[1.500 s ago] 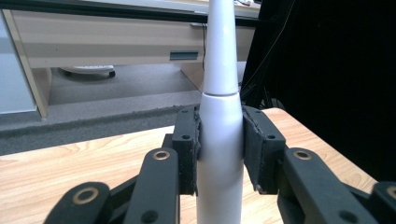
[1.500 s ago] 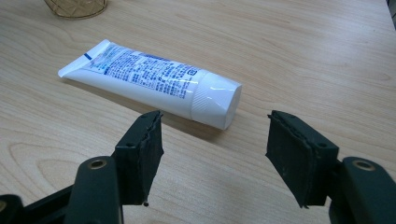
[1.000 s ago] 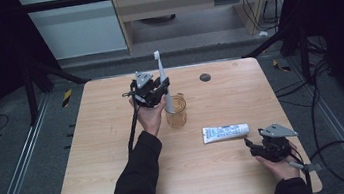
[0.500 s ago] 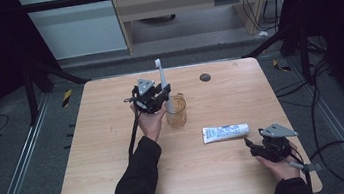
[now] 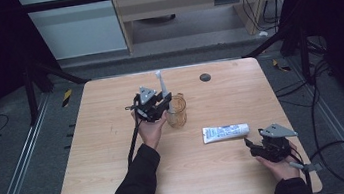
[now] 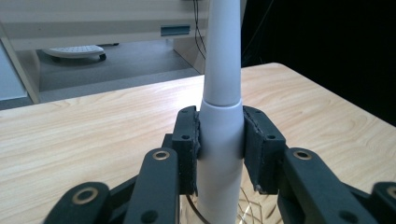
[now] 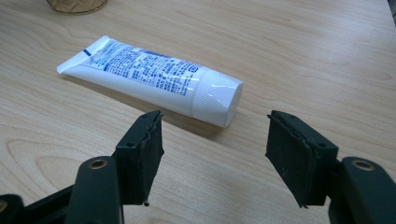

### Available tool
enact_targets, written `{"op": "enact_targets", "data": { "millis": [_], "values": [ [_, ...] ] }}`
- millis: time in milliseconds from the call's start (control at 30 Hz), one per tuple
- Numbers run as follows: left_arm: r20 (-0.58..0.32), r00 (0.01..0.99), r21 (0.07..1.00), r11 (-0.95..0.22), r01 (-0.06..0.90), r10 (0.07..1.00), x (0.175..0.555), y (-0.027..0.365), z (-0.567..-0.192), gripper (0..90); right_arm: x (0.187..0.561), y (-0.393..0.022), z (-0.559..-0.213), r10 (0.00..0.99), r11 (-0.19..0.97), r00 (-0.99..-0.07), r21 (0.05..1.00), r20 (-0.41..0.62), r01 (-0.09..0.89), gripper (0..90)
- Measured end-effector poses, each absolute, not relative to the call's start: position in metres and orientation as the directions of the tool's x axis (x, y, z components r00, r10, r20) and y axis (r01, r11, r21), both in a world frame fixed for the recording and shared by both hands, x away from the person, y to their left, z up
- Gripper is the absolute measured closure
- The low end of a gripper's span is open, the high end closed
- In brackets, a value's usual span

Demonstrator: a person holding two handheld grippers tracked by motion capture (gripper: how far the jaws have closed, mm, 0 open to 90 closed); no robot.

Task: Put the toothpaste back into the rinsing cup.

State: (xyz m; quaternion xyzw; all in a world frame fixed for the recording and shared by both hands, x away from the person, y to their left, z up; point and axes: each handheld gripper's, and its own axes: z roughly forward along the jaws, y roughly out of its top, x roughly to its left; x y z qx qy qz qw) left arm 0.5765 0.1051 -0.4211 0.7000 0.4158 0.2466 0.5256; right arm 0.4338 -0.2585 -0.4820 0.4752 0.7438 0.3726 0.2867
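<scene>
Left tongs [image 5: 160, 104] have dropped lower since the earlier frame, toothbrush [image 5: 160, 86] now sinking toward the glass cup [image 5: 176, 112] at frame center. Left tongs clamp the toothbrush handle upright, head up, likely so it stands in the cup. In the left gripper view the handle [image 6: 221, 140] sits squeezed between both pads. Right tongs [image 5: 263, 144] at lower right hang open, aimed at the toothpaste tube [image 7: 154, 74] cap on the bench [image 5: 111, 185], not touching.

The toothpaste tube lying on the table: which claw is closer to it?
The right claw. Its open jaws point at the capped end of the toothpaste tube, just short of touching. The left claw is farther off, gripping a white toothbrush above the glass cup.
</scene>
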Motion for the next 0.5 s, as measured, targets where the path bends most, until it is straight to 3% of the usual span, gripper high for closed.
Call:
{"op": "enact_targets", "data": {
  "millis": [500],
  "values": [
    [-0.070,0.566,0.937,-0.141,0.320,0.821,0.5714,0.1015,-0.4288,66.5,0.4337,-0.2565,-0.4817,0.921,0.266,-0.384,0.827,-0.067,0.495,36.0]
  ]
}}
